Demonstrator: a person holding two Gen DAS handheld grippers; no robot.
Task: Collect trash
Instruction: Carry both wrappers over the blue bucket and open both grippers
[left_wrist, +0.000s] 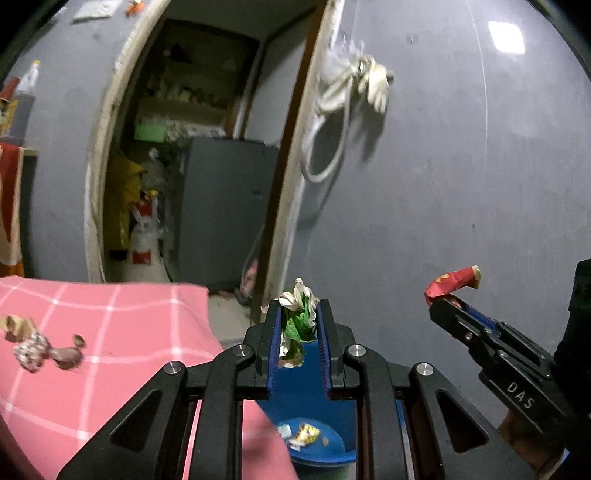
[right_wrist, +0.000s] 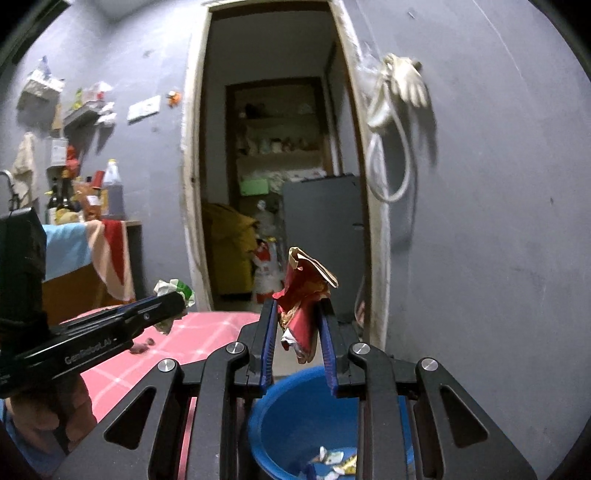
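From the left wrist view, the left gripper (left_wrist: 298, 306) is clenched on a crumpled green-and-white wrapper (left_wrist: 297, 325), which stands up between its blue pads above the blue bucket (left_wrist: 314, 391). Wrappers (left_wrist: 303, 435) already lie at the bucket's bottom. To the right, the right gripper (left_wrist: 441, 300) pinches a red wrapper (left_wrist: 452, 282), and its black body reads "DAS". Only this view shows the scraps (left_wrist: 40, 341) left on the pink checked tabletop (left_wrist: 122, 325) at the left: brownish bits and a patterned crumpled piece, blurred. A white glove (left_wrist: 373, 83) and a cord loop (left_wrist: 325, 147) hang on the grey wall beside the doorway (left_wrist: 207, 147).

From the right wrist view, the right gripper (right_wrist: 298, 314) is closed on the red wrapper (right_wrist: 304, 306), held upright between its pads over the bucket (right_wrist: 295, 406), with the dropped wrappers (right_wrist: 332, 461) visible inside. At the left, the left gripper (right_wrist: 181, 301) carries the green-and-white wrapper (right_wrist: 175, 290) past the tabletop (right_wrist: 207, 328) edge; its side reads "GenRobot.AI". Only this view shows the bottles (right_wrist: 110, 192) on a cloth-draped counter and small shelves on the wall at the left. Part of the person's hand (right_wrist: 48, 410) shows under the left gripper.
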